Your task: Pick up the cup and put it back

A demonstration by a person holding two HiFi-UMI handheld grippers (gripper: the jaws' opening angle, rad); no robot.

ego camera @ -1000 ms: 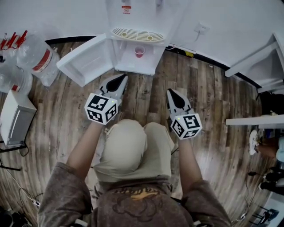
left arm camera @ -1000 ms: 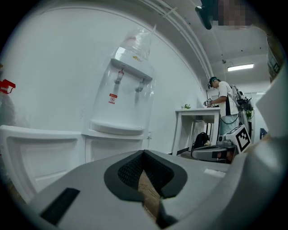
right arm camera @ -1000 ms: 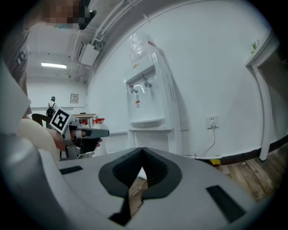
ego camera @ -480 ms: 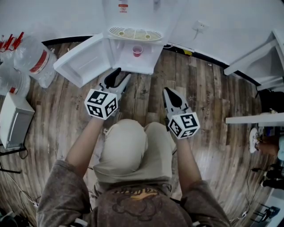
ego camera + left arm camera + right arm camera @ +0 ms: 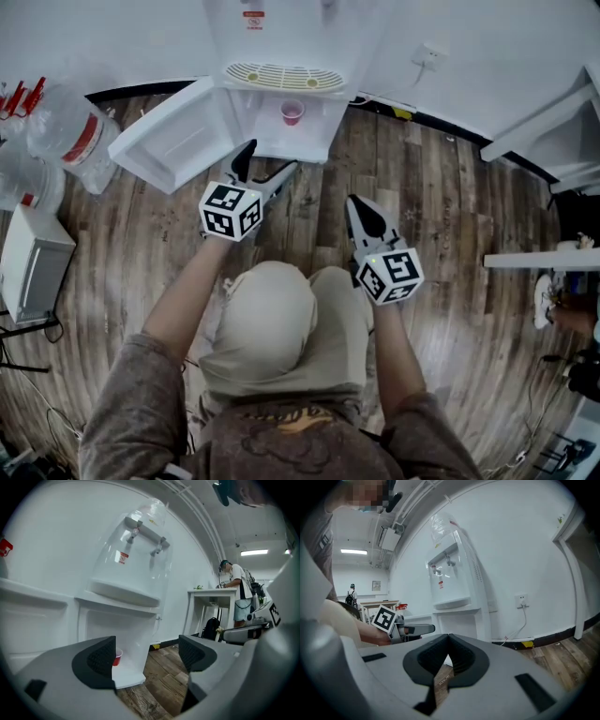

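Note:
A small red cup stands inside the open lower cabinet of the white water dispenser. In the left gripper view the cup peeks out from behind the left jaw, some way ahead. My left gripper hovers just in front of the cabinet; its jaws have just been opening and now stand wide, with nothing between them. My right gripper is shut and empty, further back over the wooden floor. In the right gripper view its pads meet.
The cabinet door swings out to the left. Large water bottles and a white box sit at the far left. A white table is at the right. A person stands at a far desk.
My left gripper has moved forward towards the cabinet and its jaws have gone from shut to wide open. The right gripper has stayed where it was.

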